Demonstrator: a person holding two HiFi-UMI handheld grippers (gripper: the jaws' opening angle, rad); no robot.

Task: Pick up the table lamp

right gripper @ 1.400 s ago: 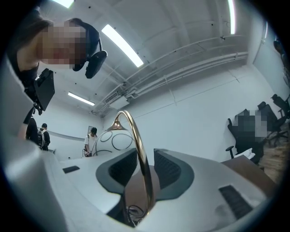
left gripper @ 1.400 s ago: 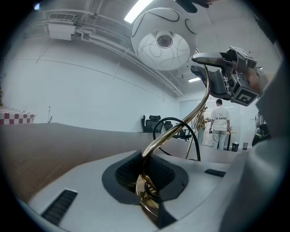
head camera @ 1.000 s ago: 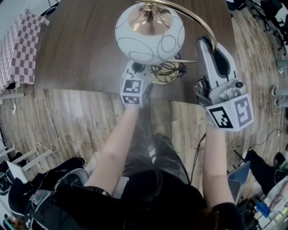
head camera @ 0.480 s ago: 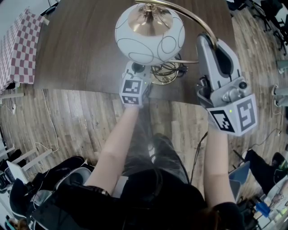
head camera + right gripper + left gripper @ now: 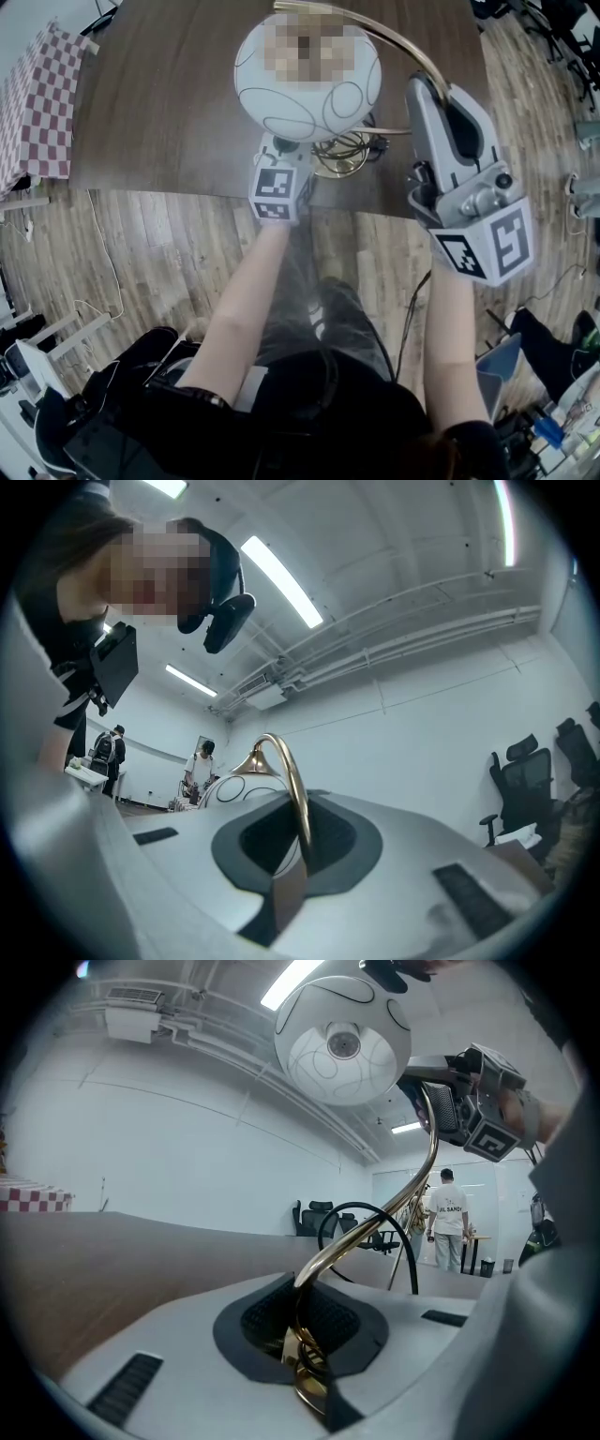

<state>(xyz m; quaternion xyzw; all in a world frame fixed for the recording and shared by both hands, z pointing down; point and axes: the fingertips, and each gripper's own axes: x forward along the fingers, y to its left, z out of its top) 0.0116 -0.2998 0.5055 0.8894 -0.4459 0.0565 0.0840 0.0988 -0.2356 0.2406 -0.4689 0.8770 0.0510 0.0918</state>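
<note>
a dark wooden table (image 5: 159,103) stands on a plank floor (image 5: 141,244), and the table lamp (image 5: 309,101) sits near the table's front edge, its white globe shade above the brass base (image 5: 339,157). the left gripper (image 5: 305,1340) is clamped low on the lamp's brass stem (image 5: 417,1194), just above the base, its jaws having just been closing onto the metal. the right gripper (image 5: 295,860) is clenched on the high arch of the same stem beside the globe, its jaws likewise just drawn in.
</note>
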